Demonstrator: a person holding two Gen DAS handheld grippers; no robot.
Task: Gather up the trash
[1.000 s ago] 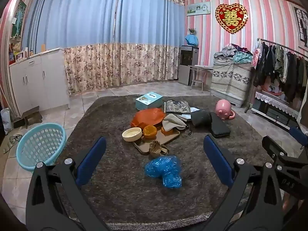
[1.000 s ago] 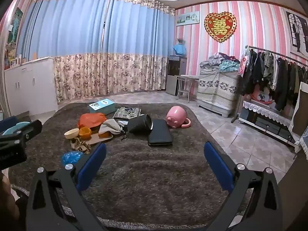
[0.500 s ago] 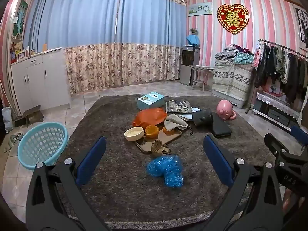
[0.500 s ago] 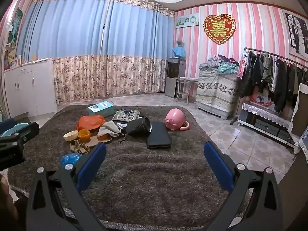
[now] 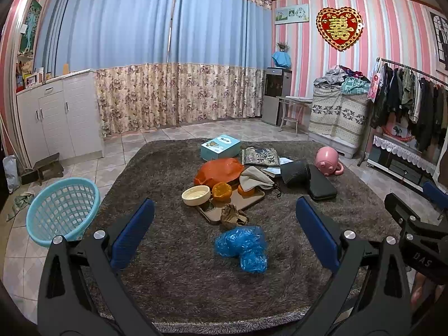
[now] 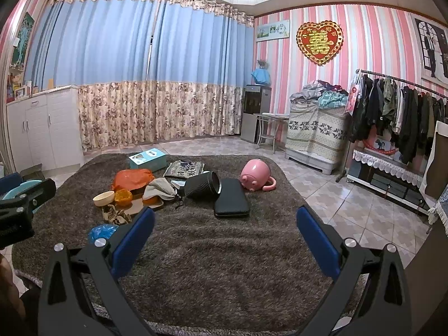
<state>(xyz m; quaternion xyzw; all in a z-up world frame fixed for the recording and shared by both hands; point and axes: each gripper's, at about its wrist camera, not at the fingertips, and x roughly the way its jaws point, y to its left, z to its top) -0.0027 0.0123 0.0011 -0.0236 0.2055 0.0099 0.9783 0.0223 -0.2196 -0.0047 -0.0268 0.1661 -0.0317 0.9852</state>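
Observation:
A crumpled blue plastic bag (image 5: 243, 247) lies on the brown rug (image 5: 168, 266), just ahead of my open, empty left gripper (image 5: 224, 224). Behind it lie a brown crumpled scrap (image 5: 231, 216), orange peel halves (image 5: 221, 191), a cream bowl (image 5: 196, 195) on a tray (image 5: 252, 197) and an orange bag (image 5: 219, 169). A light-blue mesh basket (image 5: 63, 210) stands on the tiles to the left. My right gripper (image 6: 224, 225) is open and empty above the rug's near middle; the blue bag (image 6: 101, 232) is at its left.
A teal box (image 5: 220, 147), a patterned pouch (image 5: 260, 156), a black cup (image 6: 203, 186), a black case (image 6: 231, 201) and a pink piggy mug (image 6: 255, 174) lie further back. White cabinet (image 5: 58, 117) stands left, clothes rack (image 6: 406, 117) right.
Both grippers have tilted slightly, so the scene sits a little further right and lower in both views. Nothing on the rug has moved.

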